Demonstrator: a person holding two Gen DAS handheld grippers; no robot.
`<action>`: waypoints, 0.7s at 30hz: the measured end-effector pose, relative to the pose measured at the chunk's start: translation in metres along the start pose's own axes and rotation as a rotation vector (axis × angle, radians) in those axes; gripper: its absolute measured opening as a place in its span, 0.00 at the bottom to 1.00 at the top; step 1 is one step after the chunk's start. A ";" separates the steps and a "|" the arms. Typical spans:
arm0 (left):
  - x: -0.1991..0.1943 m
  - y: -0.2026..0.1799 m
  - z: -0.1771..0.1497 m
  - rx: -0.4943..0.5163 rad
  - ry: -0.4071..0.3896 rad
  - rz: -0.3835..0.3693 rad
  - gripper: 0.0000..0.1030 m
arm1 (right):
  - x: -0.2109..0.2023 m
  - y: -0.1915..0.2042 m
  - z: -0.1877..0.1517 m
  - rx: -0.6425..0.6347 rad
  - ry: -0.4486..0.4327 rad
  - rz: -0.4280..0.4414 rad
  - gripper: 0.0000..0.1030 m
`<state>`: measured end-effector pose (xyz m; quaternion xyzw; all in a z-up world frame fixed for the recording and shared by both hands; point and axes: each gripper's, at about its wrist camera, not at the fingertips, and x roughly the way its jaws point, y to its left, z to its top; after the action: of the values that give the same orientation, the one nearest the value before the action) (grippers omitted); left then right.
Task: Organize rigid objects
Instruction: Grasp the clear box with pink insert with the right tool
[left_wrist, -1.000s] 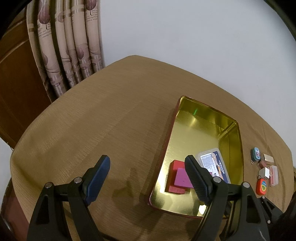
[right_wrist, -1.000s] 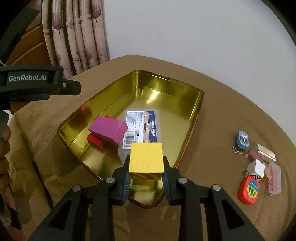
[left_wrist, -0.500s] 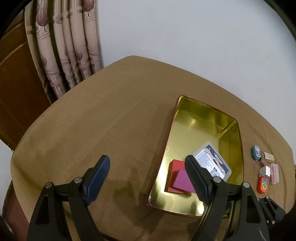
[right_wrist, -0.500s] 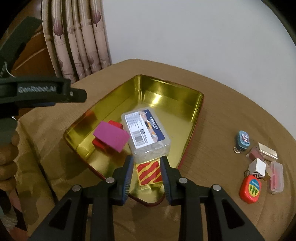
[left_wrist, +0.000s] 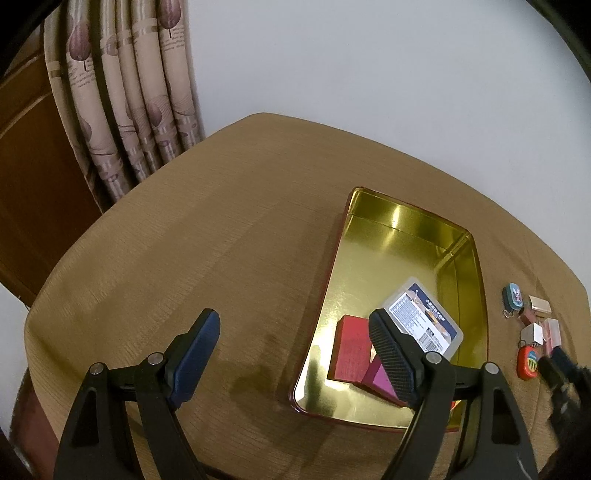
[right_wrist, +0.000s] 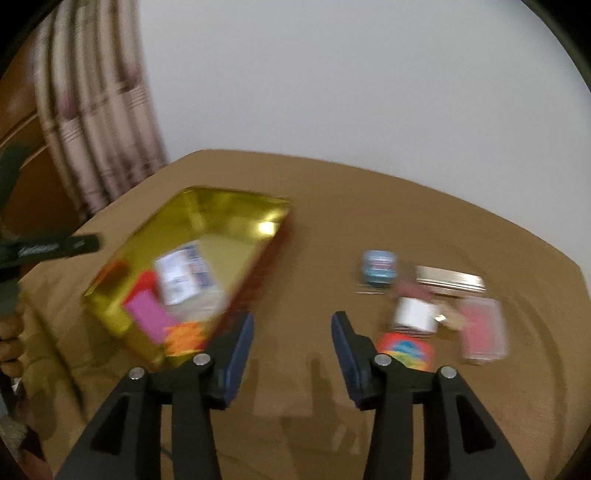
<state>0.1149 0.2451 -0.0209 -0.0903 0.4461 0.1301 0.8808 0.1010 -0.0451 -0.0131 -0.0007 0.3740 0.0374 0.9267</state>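
Right gripper (right_wrist: 292, 334) found empty over bare tabletop (right_wrist: 369, 229), jaws parted and just opening, between gold tin (right_wrist: 192, 201) at left and small items at right. Striped yellow block (right_wrist: 183, 338) noted in tin's near corner, beside pink block (right_wrist: 147, 317). Left gripper (left_wrist: 295, 334) found wide open, holding nothing.

I'm seeing a printed label on the clear plastic case (left_wrist: 423, 320) in the gold tin (left_wrist: 476, 273), print too small to read, white lettering on the left claw's arm (right_wrist: 55, 250), blurred beyond reading, nothing else legible from here
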 end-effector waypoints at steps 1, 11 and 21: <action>0.000 0.000 0.000 0.001 0.000 0.002 0.78 | 0.000 -0.012 0.000 0.016 0.002 -0.027 0.49; 0.001 -0.010 -0.004 0.058 -0.001 0.017 0.78 | 0.016 -0.108 -0.020 0.060 0.038 -0.196 0.65; -0.002 -0.017 -0.006 0.097 -0.033 0.018 0.78 | 0.063 -0.139 -0.030 0.053 0.090 -0.238 0.65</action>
<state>0.1145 0.2271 -0.0225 -0.0411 0.4380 0.1174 0.8903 0.1351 -0.1799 -0.0816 -0.0222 0.4133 -0.0829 0.9065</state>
